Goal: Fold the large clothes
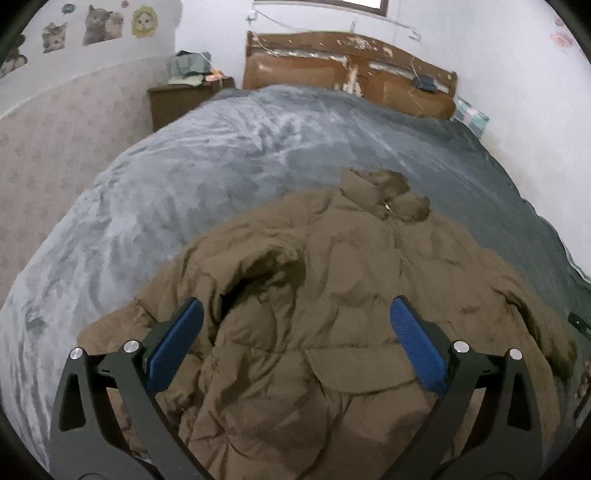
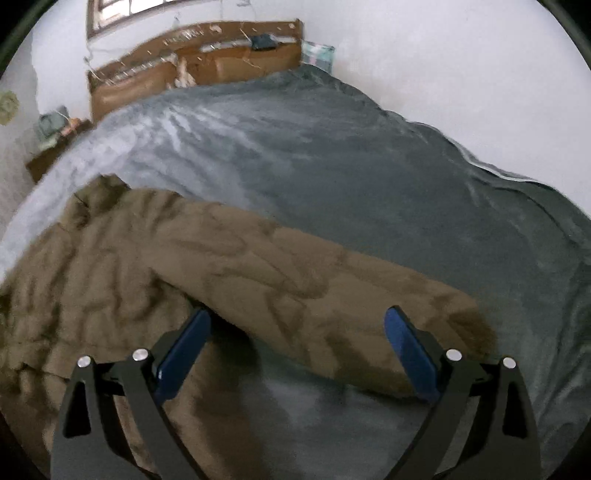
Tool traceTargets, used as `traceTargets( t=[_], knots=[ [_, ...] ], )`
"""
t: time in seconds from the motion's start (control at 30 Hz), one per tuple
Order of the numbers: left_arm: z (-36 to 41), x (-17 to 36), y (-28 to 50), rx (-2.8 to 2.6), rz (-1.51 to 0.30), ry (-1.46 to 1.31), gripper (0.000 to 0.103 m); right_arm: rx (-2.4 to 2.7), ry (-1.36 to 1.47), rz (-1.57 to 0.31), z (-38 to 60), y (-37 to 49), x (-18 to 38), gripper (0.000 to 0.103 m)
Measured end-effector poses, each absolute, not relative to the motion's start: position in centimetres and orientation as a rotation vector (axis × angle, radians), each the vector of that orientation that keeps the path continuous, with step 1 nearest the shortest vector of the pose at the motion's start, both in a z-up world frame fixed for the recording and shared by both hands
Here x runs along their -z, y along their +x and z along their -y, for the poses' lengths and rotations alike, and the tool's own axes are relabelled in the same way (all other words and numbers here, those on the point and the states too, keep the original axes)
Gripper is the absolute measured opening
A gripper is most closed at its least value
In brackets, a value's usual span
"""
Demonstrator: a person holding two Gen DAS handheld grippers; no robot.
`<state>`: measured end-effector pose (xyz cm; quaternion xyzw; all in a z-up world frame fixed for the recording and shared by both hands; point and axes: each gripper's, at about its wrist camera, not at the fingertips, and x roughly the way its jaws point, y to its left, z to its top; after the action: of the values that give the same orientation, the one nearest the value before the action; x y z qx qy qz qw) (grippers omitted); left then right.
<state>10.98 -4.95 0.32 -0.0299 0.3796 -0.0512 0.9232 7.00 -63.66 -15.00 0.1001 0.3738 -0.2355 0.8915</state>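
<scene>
A large brown padded jacket (image 1: 332, 288) lies front-up on the grey bed cover (image 1: 207, 158), collar toward the headboard. One sleeve lies folded over the body at the left. My left gripper (image 1: 295, 314) hovers open above the jacket's lower body, nothing between its blue pads (image 1: 417, 347). In the right wrist view the jacket's other sleeve (image 2: 314, 288) stretches out to the right over the cover (image 2: 369, 166). My right gripper (image 2: 297, 325) stands open over that sleeve, empty, its blue pads (image 2: 183, 354) on either side of it.
A worn wooden headboard (image 1: 351, 70) stands at the far end of the bed. A brown nightstand (image 1: 177, 99) with piled items sits at the far left. White walls run close along the right side (image 2: 461, 74). Cat stickers (image 1: 99, 24) mark the left wall.
</scene>
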Motion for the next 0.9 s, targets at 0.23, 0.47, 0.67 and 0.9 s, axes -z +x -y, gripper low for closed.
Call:
traceTargets(
  t=[0.23,0.47,0.67,0.9],
  knots=[
    [5.9,-1.1,10.3,0.155,-0.732,0.019,0.1,0.637,0.317,-0.807,67.8,5.0,15.8,0.096],
    [4.2,-0.4,10.9,0.097,-0.74,0.038,0.1,0.595,0.15,-0.923,66.7,4.5,19.4,0.096],
    [2.5,2.1,12.0,0.016,-0.816,0.041,0.1,0.607,0.17,-1.068,68.5,5.3,23.7,0.096],
    [3.0,4.4,12.9,0.024,-0.86,0.044,0.1,0.642,0.001,-1.136,68.7,6.8,26.5,0.074]
  ],
)
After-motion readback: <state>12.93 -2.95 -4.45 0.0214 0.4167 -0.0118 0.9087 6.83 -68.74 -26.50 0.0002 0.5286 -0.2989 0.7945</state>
